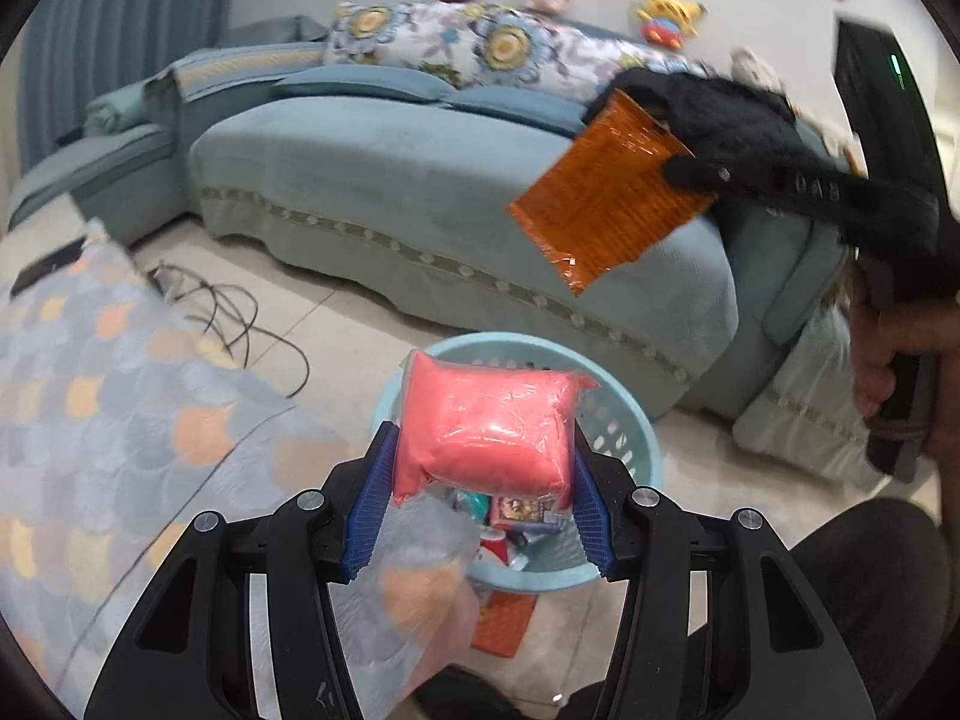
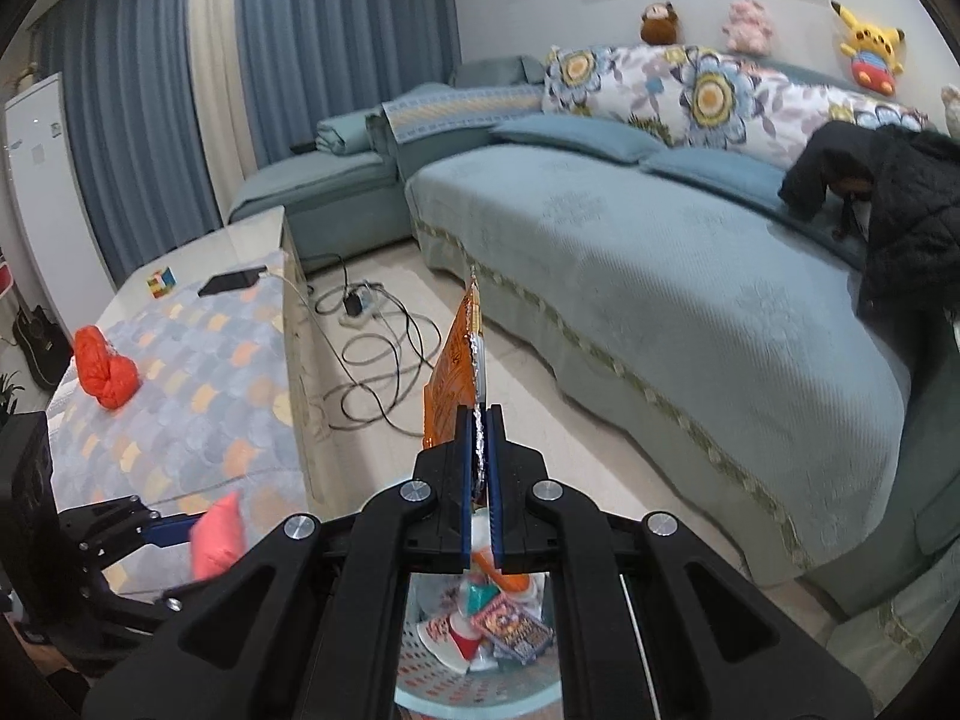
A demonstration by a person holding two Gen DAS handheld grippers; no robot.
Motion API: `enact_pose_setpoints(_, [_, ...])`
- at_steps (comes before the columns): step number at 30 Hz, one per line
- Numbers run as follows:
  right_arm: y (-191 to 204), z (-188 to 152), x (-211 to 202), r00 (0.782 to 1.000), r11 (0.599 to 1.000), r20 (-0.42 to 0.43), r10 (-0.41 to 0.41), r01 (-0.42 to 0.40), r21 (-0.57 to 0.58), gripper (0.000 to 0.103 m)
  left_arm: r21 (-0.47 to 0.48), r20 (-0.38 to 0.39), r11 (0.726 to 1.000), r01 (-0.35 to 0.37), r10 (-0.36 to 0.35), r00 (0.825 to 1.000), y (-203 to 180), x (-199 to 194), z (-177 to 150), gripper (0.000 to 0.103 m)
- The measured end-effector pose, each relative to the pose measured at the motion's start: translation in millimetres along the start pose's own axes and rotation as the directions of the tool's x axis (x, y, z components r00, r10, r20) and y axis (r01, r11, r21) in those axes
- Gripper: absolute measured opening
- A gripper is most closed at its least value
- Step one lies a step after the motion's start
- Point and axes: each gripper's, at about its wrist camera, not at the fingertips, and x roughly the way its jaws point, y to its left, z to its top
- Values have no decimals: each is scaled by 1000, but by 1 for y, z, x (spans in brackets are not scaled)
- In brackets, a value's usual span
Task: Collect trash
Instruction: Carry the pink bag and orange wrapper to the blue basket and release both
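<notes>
My left claw point(image 1: 483, 504) is gripping a pink plastic-wrapped packet point(image 1: 486, 426) between its blue pads, holding it just above the light blue basket point(image 1: 636, 438) on the floor. My right claw point(image 2: 480, 468) is pinching an orange foil wrapper point(image 2: 453, 369) edge-on, its jaws nearly closed, also over the basket, where other wrappers point(image 2: 510, 630) are lying. An orange-red crumpled bag point(image 2: 105, 369) is sitting on the bench point(image 2: 198, 372).
</notes>
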Motion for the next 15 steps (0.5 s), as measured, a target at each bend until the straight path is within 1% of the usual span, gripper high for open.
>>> enact_pose_setpoints(2, [-5, -2, 2, 1000, 1000, -14, -3, 3, 9, 3, 42, -11, 999, -7, 8, 1000, -9, 9, 4, 51])
enact_pose_setpoints(4, [-10, -4, 4, 1000, 1000, -25, -5, 6, 16, 3, 65, -21, 998, -14, 15, 1000, -13, 16, 7, 51])
enact_pose_setpoints(8, [-14, -8, 8, 999, 999, -45, -5, 7, 32, 3, 77, -45, 997, -16, 19, 999, -17, 30, 13, 51])
enact_pose_setpoints(15, [-22, -11, 13, 998, 998, -60, -20, 23, 57, 3, 83, -79, 996, -28, 34, 996, -22, 46, 14, 53])
